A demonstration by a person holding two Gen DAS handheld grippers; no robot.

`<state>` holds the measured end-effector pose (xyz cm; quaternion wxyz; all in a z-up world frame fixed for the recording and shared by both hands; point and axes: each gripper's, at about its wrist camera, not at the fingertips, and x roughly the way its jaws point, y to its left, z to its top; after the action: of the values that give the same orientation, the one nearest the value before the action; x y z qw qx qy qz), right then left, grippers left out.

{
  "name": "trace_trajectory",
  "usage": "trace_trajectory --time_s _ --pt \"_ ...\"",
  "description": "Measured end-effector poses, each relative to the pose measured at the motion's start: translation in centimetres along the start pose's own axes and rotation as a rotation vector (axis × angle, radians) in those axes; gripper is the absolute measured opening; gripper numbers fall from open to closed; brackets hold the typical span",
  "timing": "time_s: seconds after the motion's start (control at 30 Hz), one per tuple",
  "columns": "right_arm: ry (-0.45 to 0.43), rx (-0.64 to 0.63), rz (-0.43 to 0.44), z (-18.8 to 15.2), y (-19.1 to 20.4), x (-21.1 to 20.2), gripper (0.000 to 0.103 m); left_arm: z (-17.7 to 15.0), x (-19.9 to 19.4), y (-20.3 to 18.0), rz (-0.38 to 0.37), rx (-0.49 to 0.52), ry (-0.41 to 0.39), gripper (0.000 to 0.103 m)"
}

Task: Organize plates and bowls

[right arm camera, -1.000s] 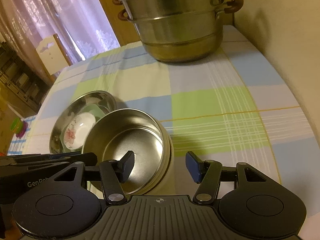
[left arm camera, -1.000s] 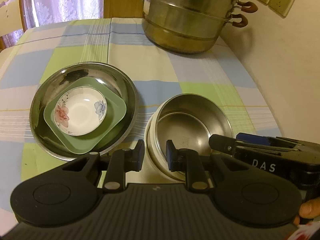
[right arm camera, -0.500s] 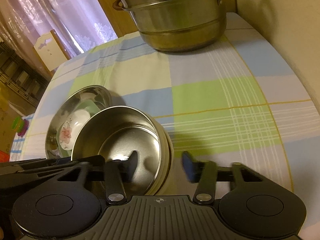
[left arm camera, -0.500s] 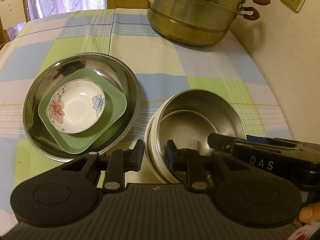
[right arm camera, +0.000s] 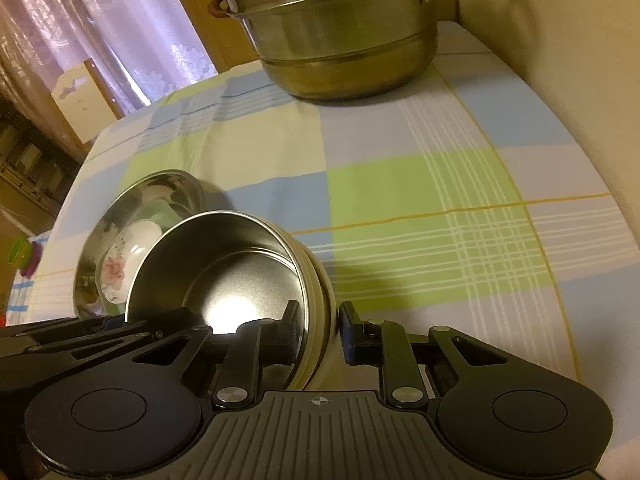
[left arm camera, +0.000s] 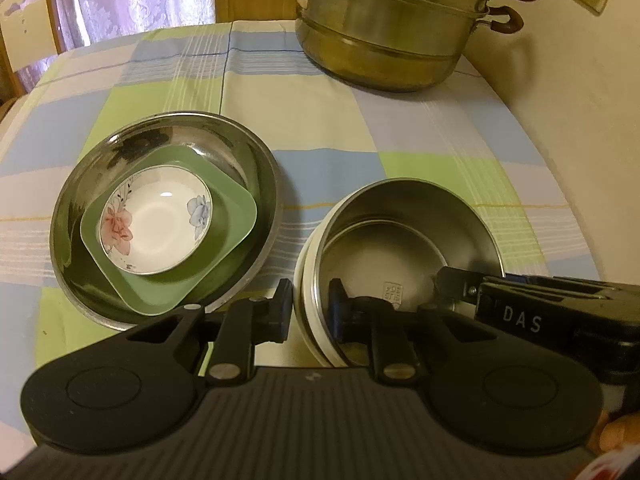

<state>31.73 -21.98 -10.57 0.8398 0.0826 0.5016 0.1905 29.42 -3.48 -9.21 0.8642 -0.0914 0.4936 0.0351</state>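
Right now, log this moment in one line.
left hand-held gripper: closing on steel bowl rim | right hand-held gripper: closing on same rim

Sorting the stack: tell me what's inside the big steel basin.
Inside the steel basin sits a green square plate holding a floral bowl. Anything beneath the plate is hidden.

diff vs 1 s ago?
Right gripper jaws, wide apart a second ago, are closing on the rim of the steel bowl. Left gripper stays clamped on the same rim. Nested stack and steamer pot unchanged.
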Motion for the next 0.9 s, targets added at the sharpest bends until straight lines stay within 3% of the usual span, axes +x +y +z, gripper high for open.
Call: trace_trajectory --time_s 0.6,0.9 --pt "-0.005 0.080 -0.009 0.05 -0.31 0.12 0.020 0.14 0.30 0.82 -0.059 0.015 0.000 0.020" --pt "-0.035 0.103 -0.057 -0.59 0.32 -0.35 0.017 -0.11 0.15 0.76 -0.073 0.047 -0.014 0.019"
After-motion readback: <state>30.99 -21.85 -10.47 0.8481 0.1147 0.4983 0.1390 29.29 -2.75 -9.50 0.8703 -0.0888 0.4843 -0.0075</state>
